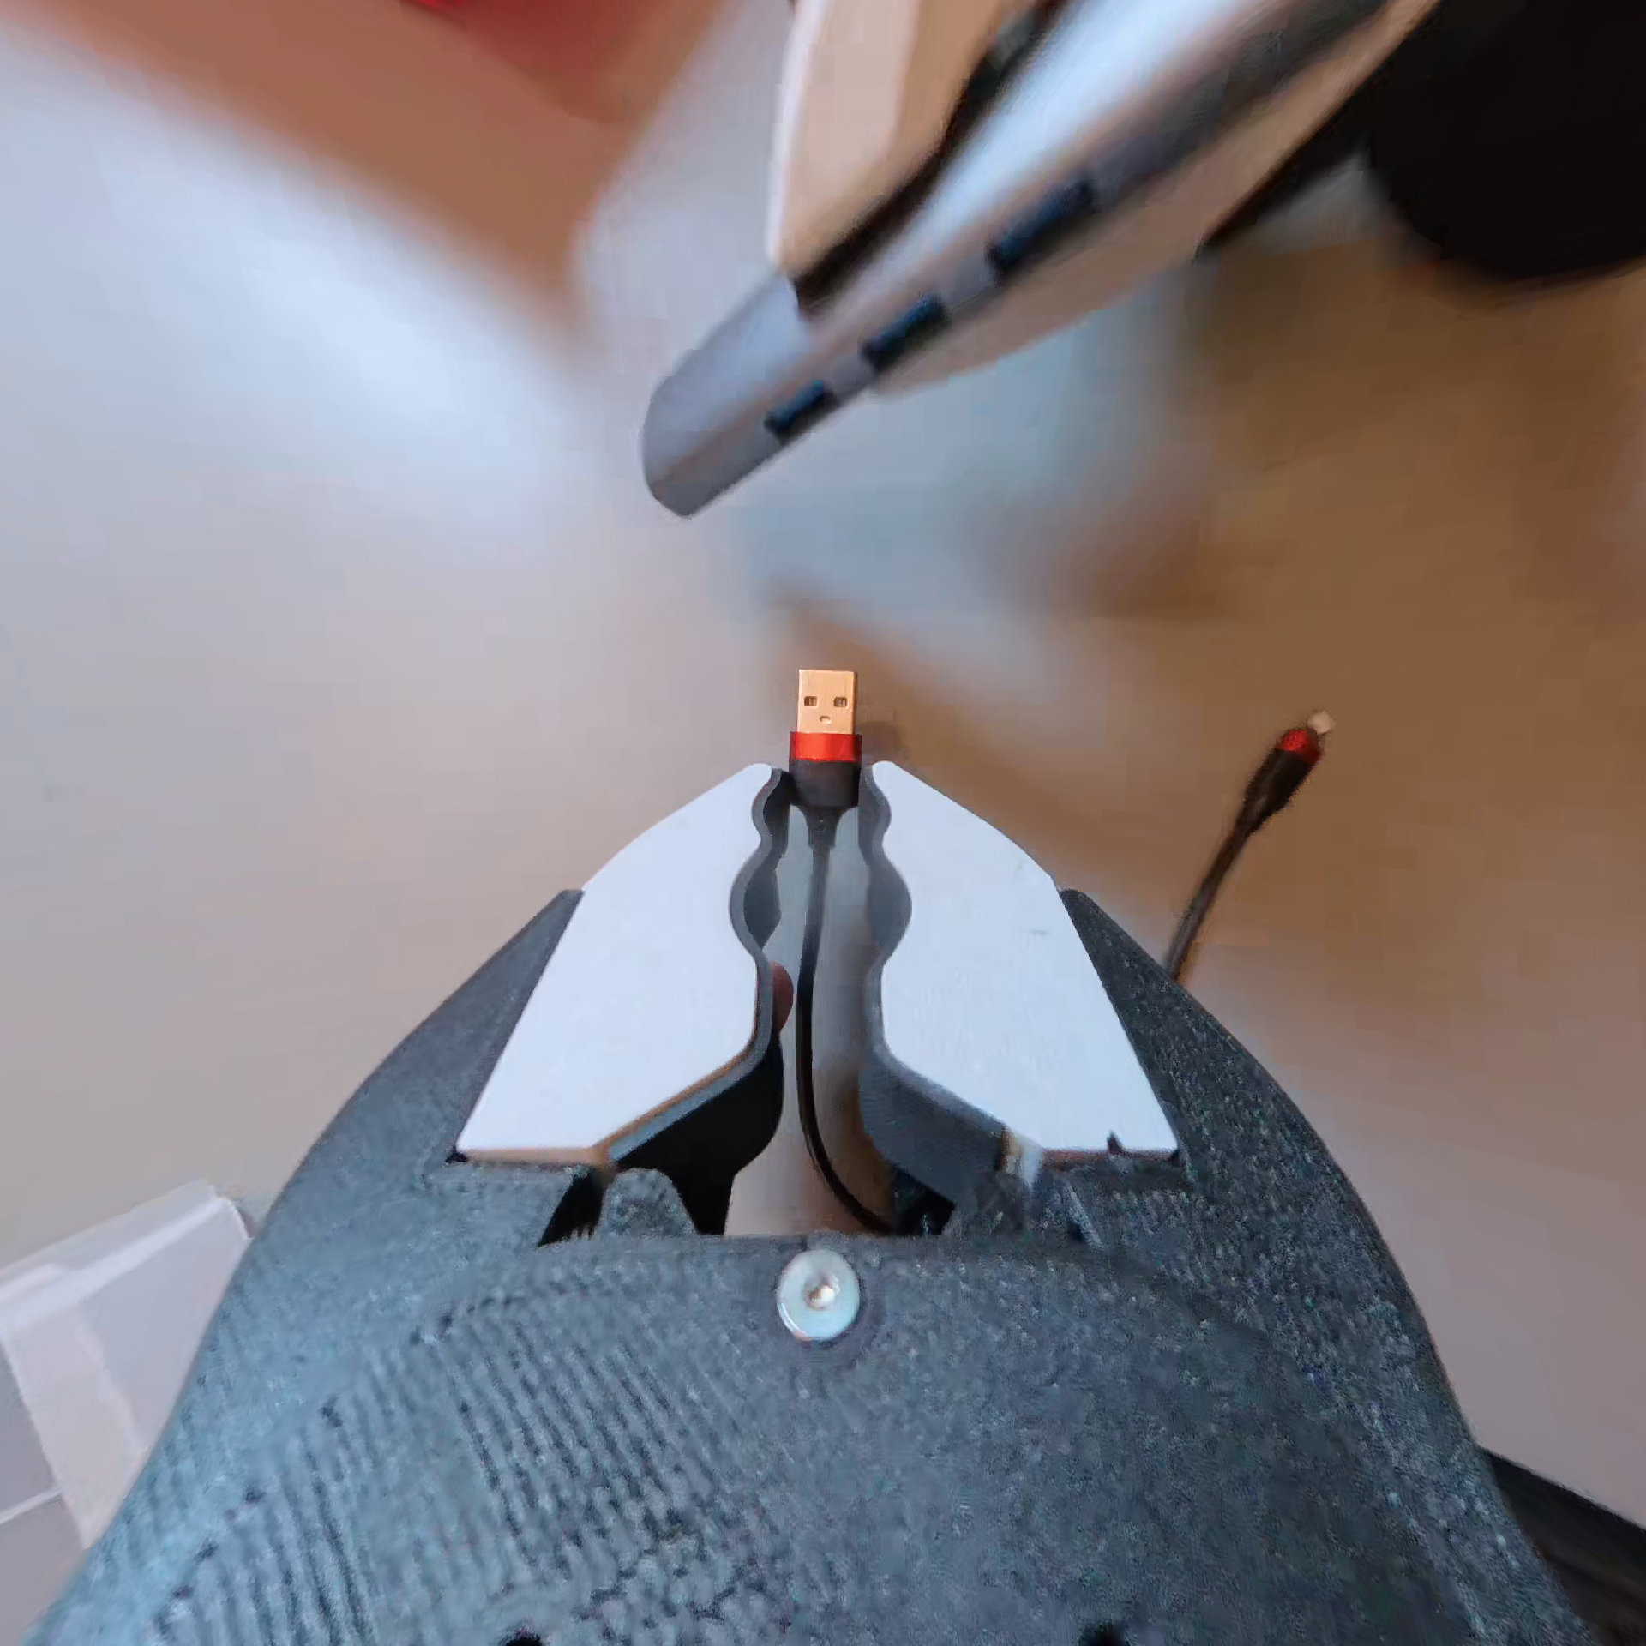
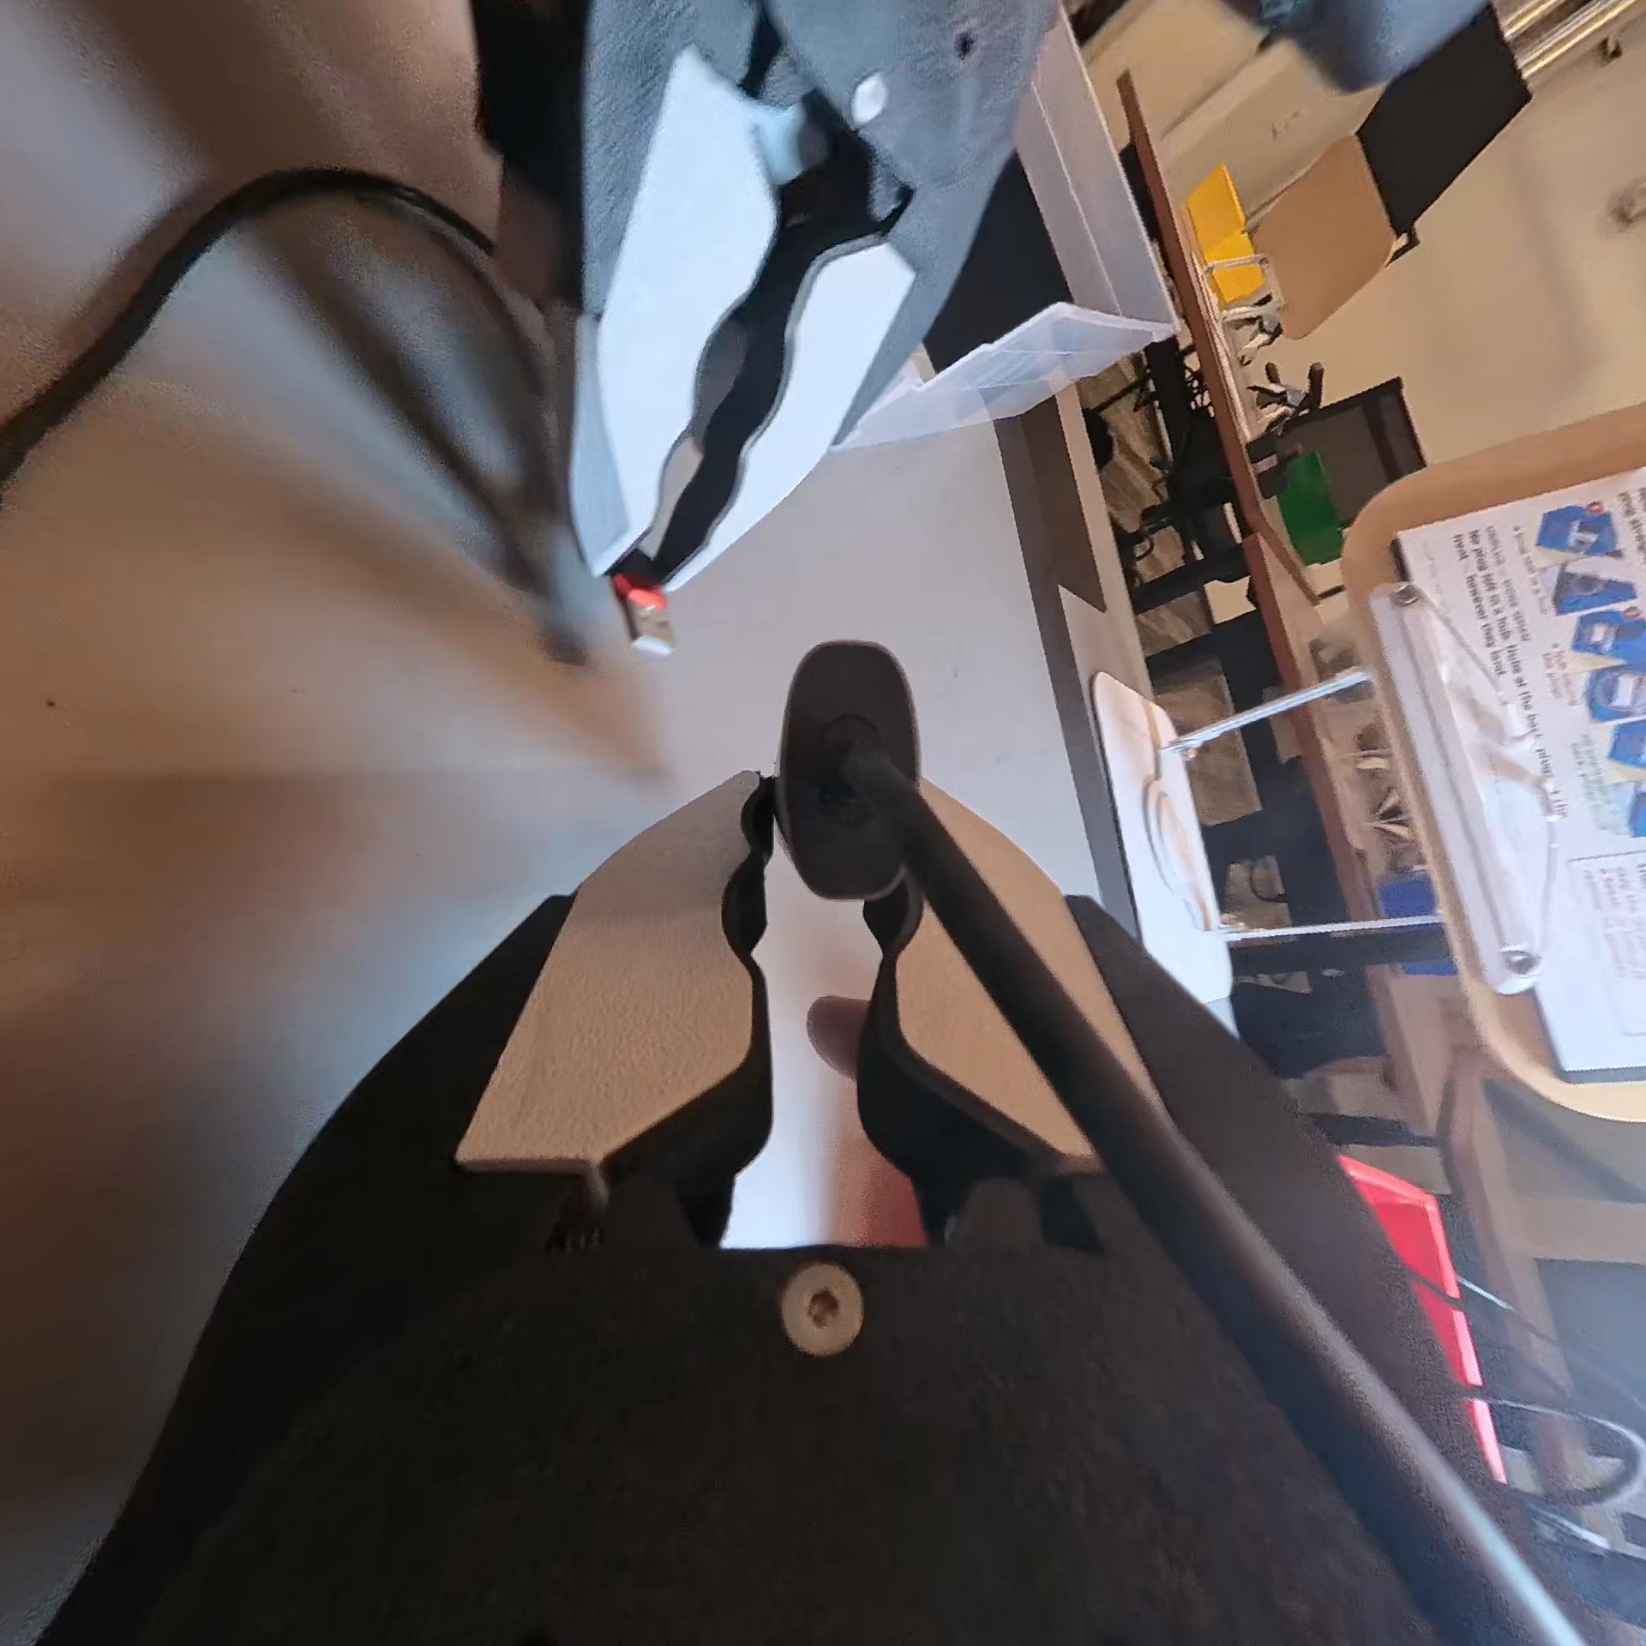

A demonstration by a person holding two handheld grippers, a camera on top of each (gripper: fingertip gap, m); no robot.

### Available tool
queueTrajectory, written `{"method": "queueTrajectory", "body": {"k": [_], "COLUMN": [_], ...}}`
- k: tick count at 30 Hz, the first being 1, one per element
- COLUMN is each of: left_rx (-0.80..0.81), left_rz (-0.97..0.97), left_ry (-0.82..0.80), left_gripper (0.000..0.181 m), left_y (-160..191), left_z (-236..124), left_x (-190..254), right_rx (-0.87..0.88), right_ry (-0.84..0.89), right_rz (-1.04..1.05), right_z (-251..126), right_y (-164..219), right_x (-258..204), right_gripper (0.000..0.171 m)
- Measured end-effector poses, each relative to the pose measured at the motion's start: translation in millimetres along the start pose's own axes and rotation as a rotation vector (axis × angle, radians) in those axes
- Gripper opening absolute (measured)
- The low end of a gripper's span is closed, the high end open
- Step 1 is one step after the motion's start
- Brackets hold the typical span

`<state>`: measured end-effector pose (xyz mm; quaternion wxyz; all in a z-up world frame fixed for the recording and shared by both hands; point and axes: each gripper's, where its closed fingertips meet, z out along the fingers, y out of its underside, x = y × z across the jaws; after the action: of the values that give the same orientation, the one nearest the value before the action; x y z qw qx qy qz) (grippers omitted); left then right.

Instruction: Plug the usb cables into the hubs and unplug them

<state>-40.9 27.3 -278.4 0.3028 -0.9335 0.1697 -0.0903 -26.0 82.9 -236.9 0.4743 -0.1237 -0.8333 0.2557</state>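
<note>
Fingers (image 1: pixel 775 806) round USB plug (image 1: pixel 827 704), hub (image 1: pixel 900 330) ahead.

open gap between USB plug (image 1: pixel 827 704) and hub (image 1: pixel 891 347), table (image 1: pixel 312 623) bare around

Motion-blurred grey metal USB hub (image 1: pixel 855 356) runs off the left wrist view's top edge; black cable (image 2: pixel 294 267) smears across the bench.

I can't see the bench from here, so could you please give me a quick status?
Left gripper shut on USB plug, unplugged. Right gripper shut on hub, held above the table, ports facing plug. Gap between them clear.
</note>
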Motion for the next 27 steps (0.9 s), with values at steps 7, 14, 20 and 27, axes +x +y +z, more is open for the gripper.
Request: {"method": "queueTrajectory", "body": {"k": [7,14,20,27], "left_rx": [0.008,-0.102,-0.093,-0.059], "left_rz": [-0.068,-0.074,-0.126,-0.187], "left_ry": [0.081,0.097,0.182,0.285], "left_gripper": [0.015,0.015,0.015,0.015], "left_y": [-33.8,-28.0,-22.3,-18.2], "left_z": [-11.3,-0.4,0.2,2.7], "left_x": [8.7,10.7,14.9,19.1], "right_rx": [-0.019,-0.072,-0.092,-0.084], "right_ry": [0.042,0.06,0.083,0.074], "right_rz": [-0.235,-0.315,-0.419,-0.49], "right_z": [10.9,17.9,18.8,21.4], "right_y": [-0.6,5.6,1.2,-3.2], "right_x": [-10.9,-16.0,-19.9,-27.8], "right_gripper": [0.018,0.018,0.018,0.017]}}
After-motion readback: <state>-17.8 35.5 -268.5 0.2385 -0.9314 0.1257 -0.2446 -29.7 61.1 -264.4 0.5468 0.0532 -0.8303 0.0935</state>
